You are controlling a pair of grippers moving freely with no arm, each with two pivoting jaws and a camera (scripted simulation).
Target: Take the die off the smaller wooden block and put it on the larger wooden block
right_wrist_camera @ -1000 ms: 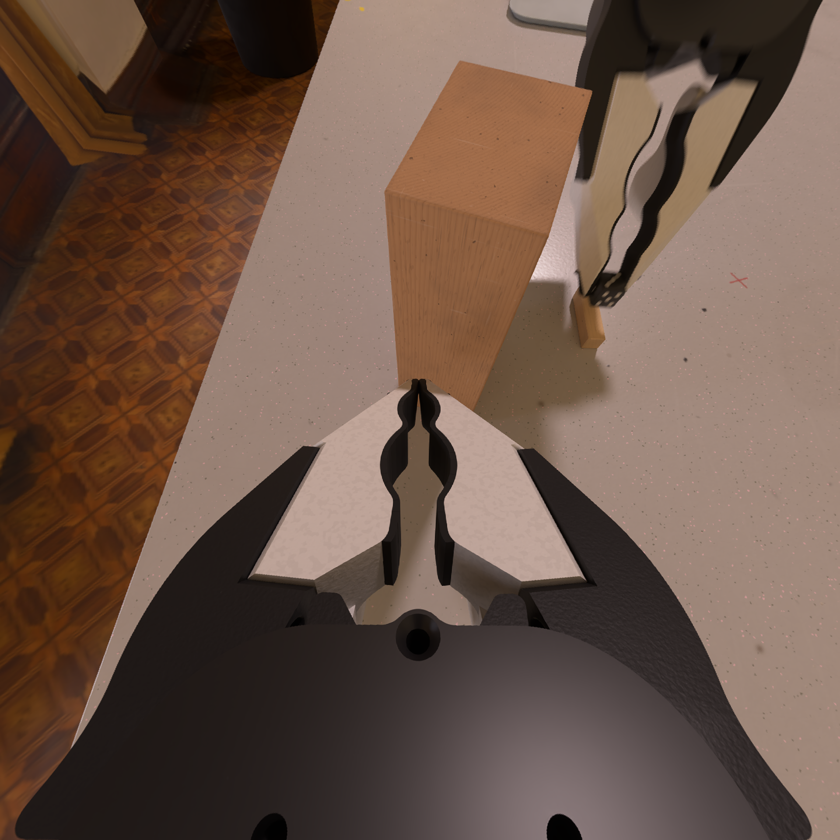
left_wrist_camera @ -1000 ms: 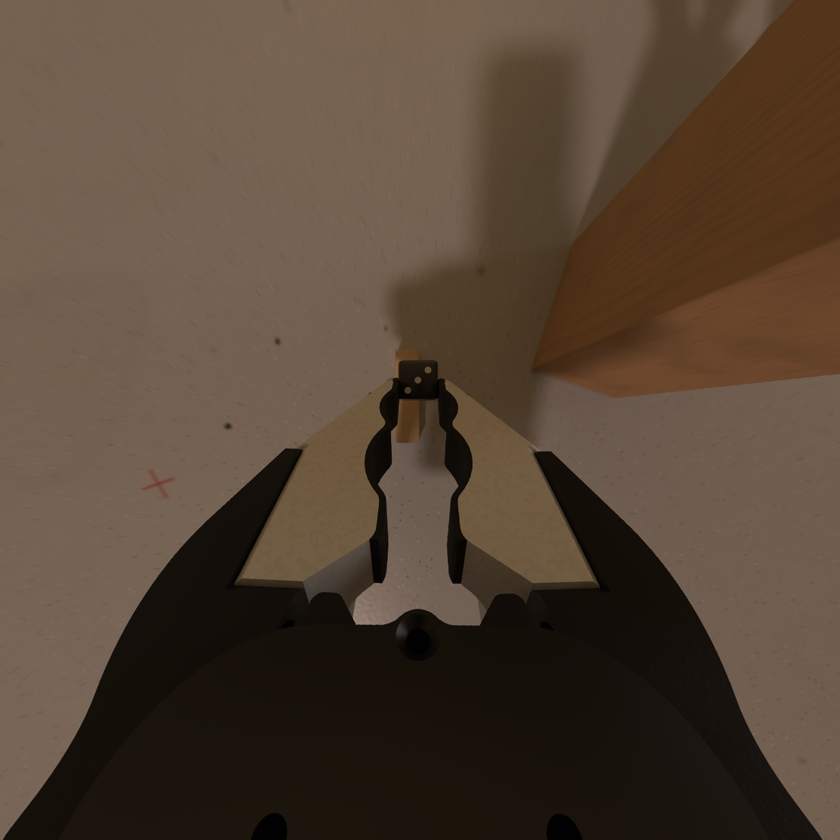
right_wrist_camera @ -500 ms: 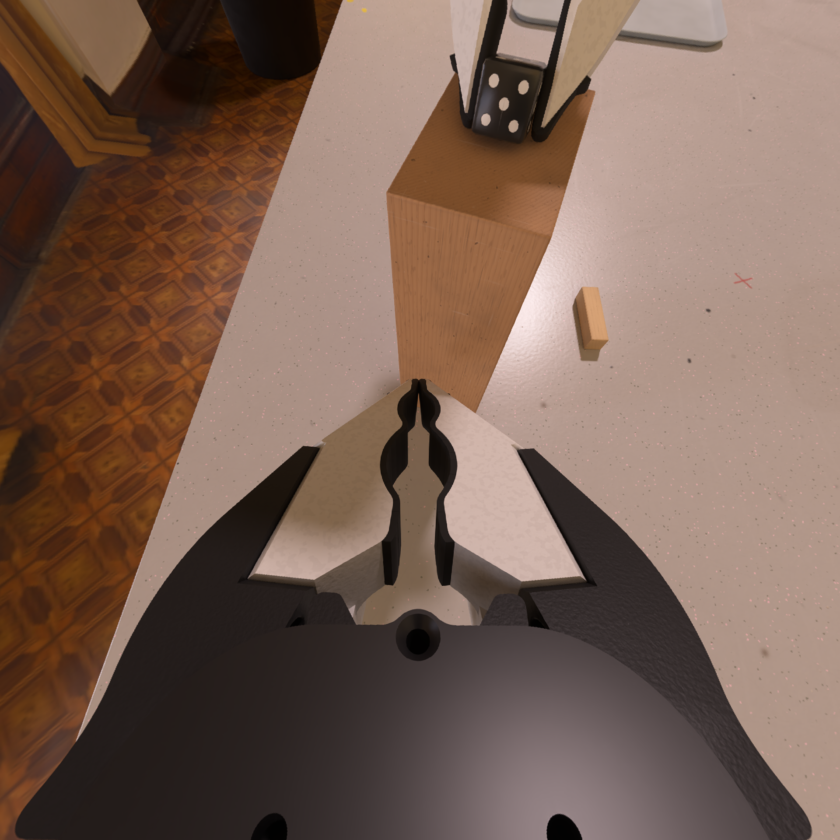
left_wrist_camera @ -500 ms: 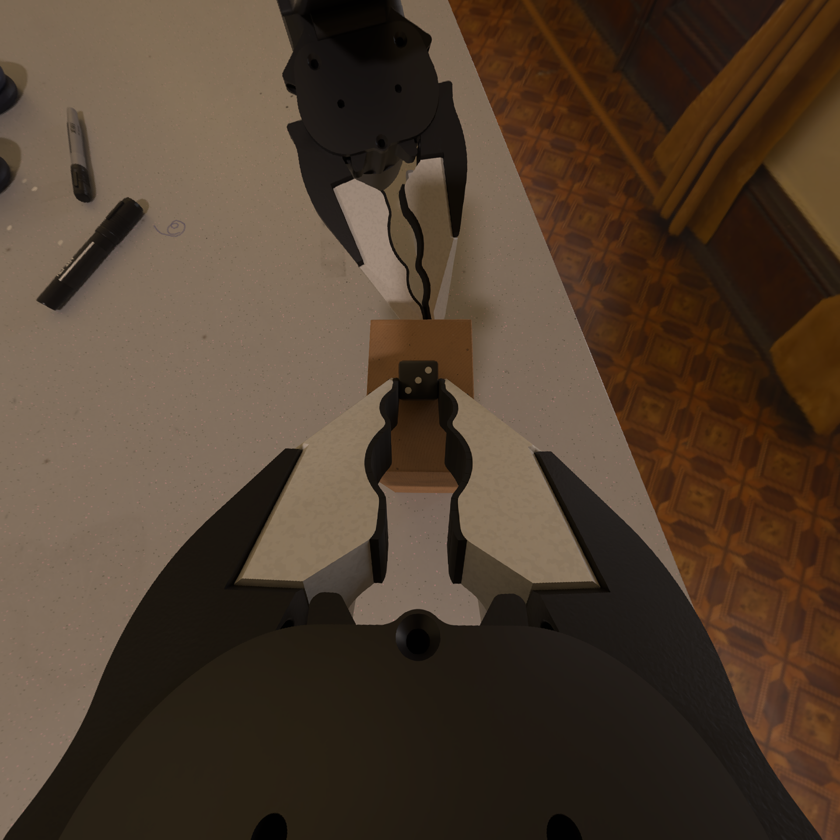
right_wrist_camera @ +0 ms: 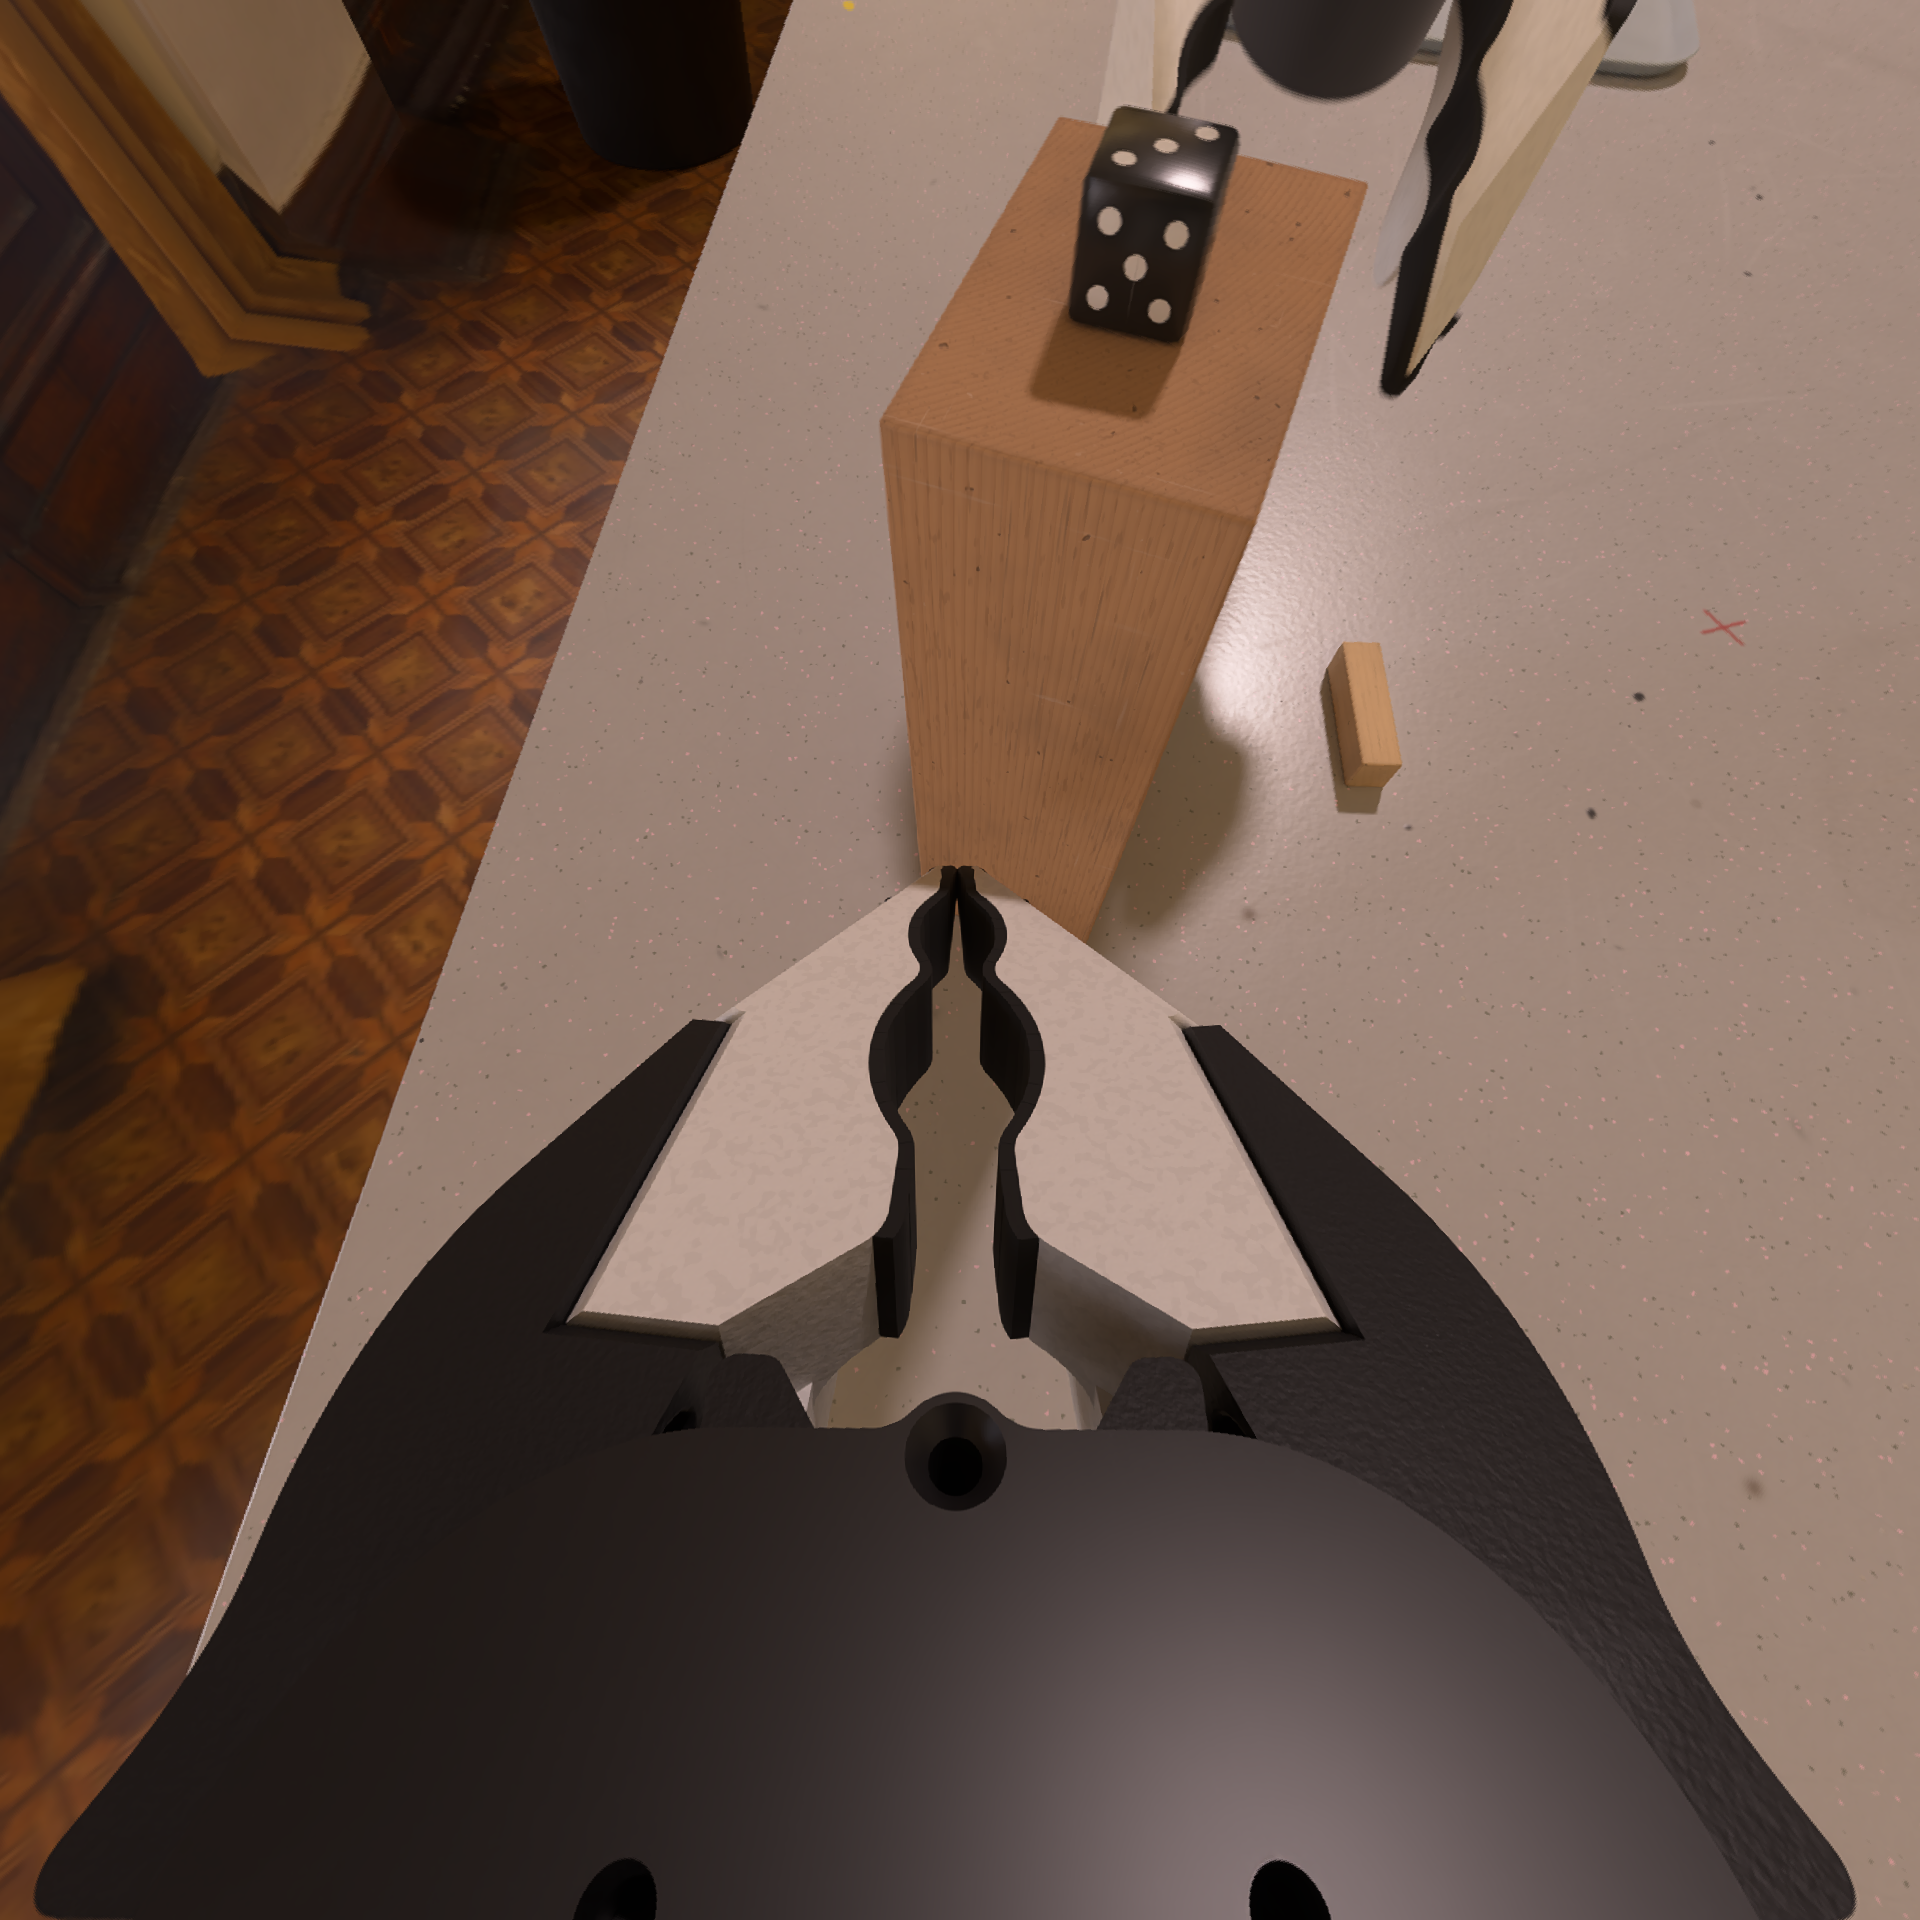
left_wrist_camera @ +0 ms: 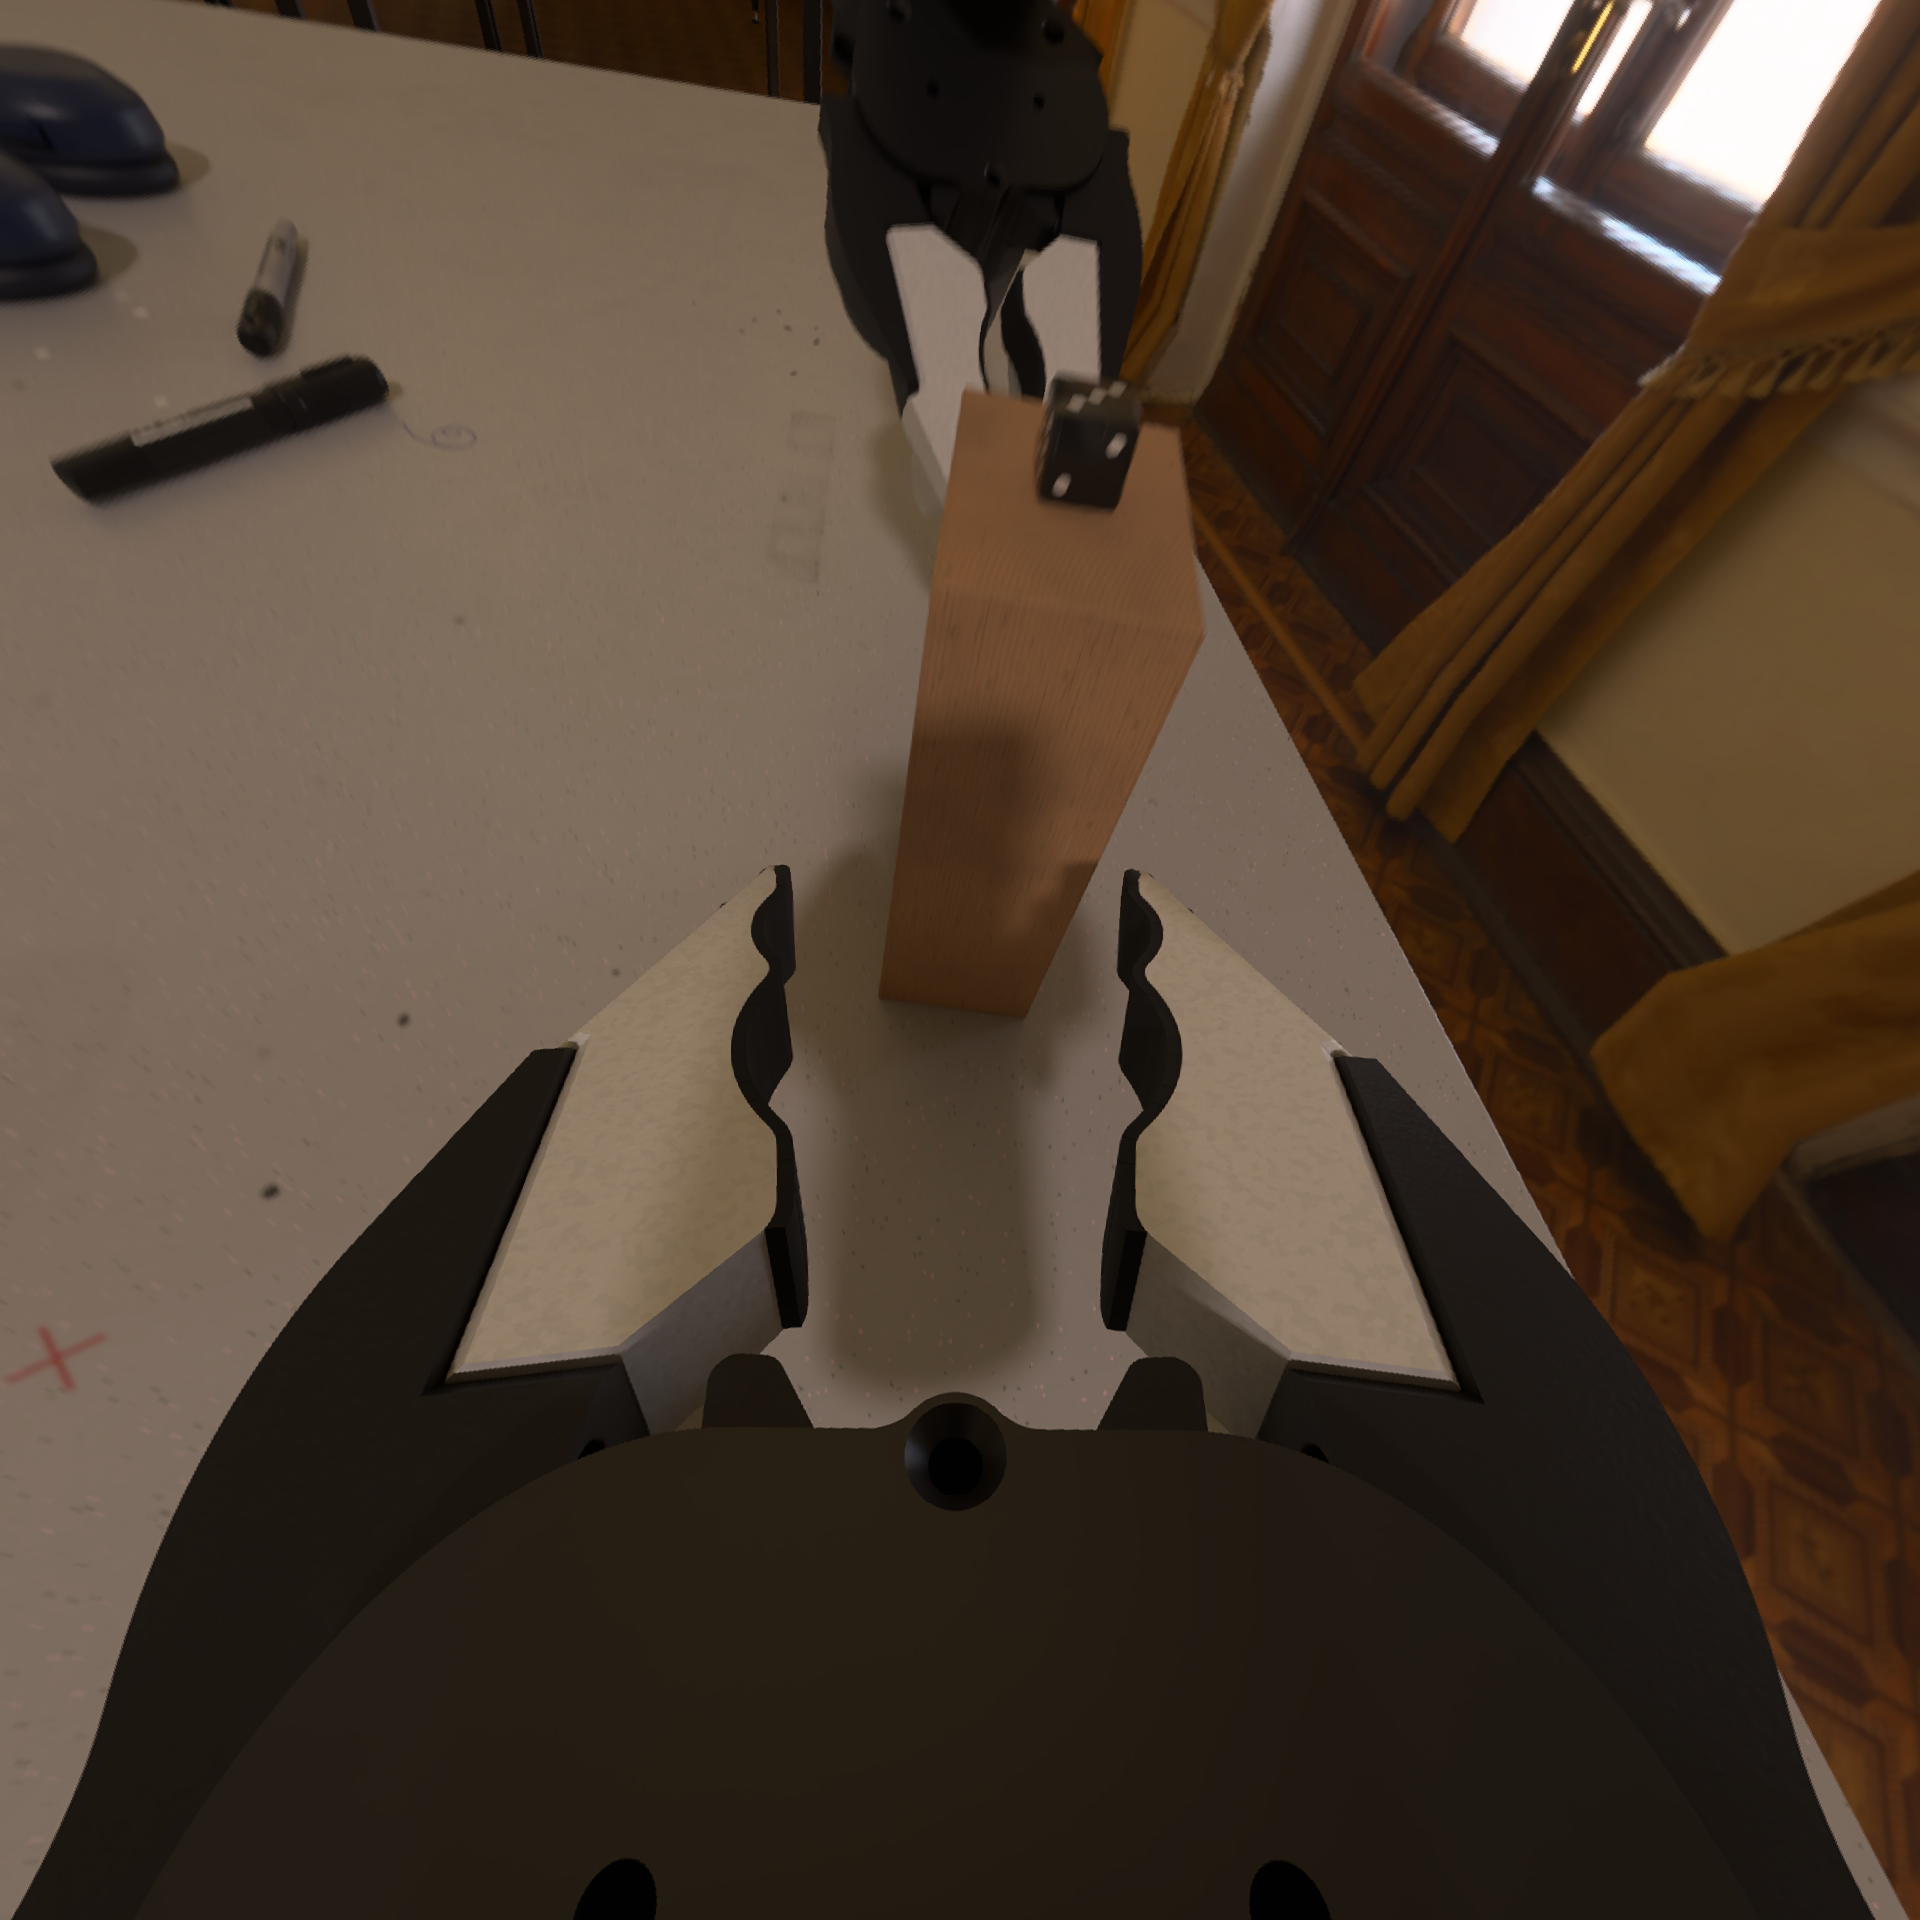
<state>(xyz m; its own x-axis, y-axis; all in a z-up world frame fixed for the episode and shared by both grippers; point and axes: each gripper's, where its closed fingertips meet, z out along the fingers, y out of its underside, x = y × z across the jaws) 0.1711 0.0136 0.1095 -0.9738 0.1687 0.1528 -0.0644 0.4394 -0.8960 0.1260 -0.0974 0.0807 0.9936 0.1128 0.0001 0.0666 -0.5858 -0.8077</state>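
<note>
The black die with white pips is on top of the tall larger wooden block, free of both grippers. It also shows in the left wrist view, blurred, near the right edge of the block's top. My left gripper is open and empty, pulled back and above the block's foot; one of its fingers shows beside the block. The smaller wooden block lies bare on the table to the right. My right gripper is shut and empty, at the block's base.
Two black markers and dark blue objects lie at the far left. The table edge runs close beside the tall block, with patterned floor below. A red cross marks the table.
My left gripper carried the die from the smaller block up onto the larger block, opened, and drew back. The die stays on the block. The right gripper has not moved.
</note>
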